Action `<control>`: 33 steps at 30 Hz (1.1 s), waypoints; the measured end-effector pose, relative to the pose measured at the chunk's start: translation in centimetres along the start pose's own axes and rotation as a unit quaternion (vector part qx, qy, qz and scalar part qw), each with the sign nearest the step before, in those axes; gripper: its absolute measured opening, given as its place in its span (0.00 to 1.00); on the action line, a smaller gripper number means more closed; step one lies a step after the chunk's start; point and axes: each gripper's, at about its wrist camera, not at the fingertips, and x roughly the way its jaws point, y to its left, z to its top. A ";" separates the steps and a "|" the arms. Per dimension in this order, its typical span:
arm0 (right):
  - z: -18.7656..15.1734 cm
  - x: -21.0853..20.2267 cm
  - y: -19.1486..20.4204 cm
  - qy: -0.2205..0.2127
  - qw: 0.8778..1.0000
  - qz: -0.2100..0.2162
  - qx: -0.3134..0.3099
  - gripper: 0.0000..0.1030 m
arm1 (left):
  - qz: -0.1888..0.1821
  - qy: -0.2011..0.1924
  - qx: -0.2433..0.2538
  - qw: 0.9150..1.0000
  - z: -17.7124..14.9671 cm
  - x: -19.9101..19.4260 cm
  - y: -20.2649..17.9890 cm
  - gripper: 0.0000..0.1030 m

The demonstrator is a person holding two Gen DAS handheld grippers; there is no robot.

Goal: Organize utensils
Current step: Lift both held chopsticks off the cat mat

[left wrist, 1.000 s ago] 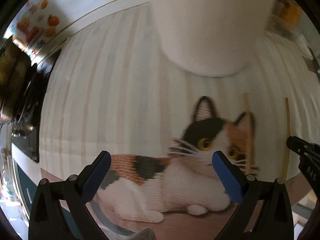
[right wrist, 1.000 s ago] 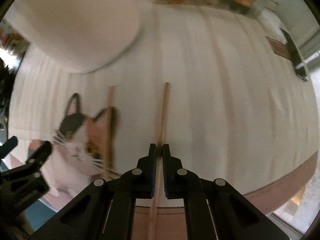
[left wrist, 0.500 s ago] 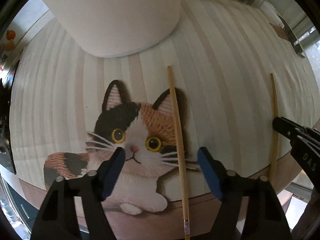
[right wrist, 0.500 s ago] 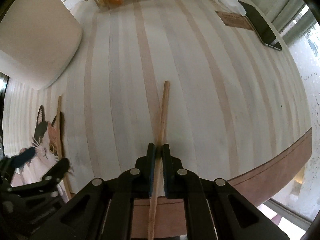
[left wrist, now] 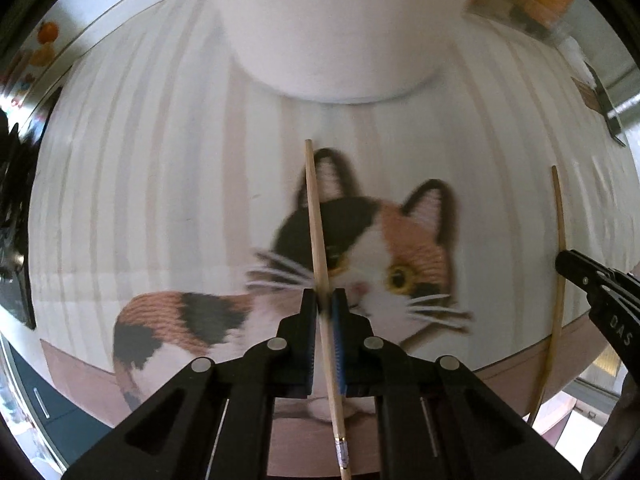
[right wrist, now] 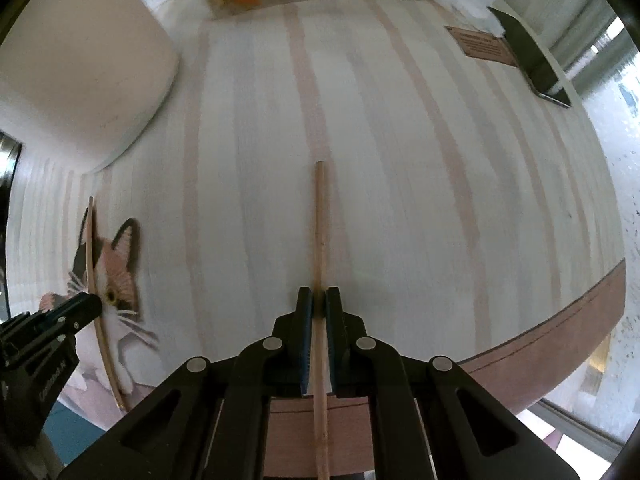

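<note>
Where stripes run, cat-print tablecloth (left wrist: 160, 184)

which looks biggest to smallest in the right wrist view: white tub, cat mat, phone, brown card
1. white tub, largest by far, though it sits near the lens and is cut off by the frame edge.
2. cat mat, partly hidden.
3. phone.
4. brown card, close to the phone in size; fisheye stretch makes that pair unsure.

Two slender pale wooden chopsticks, lying roughly parallel, well apart. One (left wrist: 316, 224) across cat-figure mat, pinched between gripper pads. Other (right wrist: 319, 236) over bare striped tabletop, likewise pinched.
</note>
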 end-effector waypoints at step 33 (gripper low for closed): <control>-1.4 0.7 7.0 0.014 0.998 0.015 -0.054 0.07 | 0.084 -0.044 -0.025 0.995 0.7 -1.1 1.5 0.04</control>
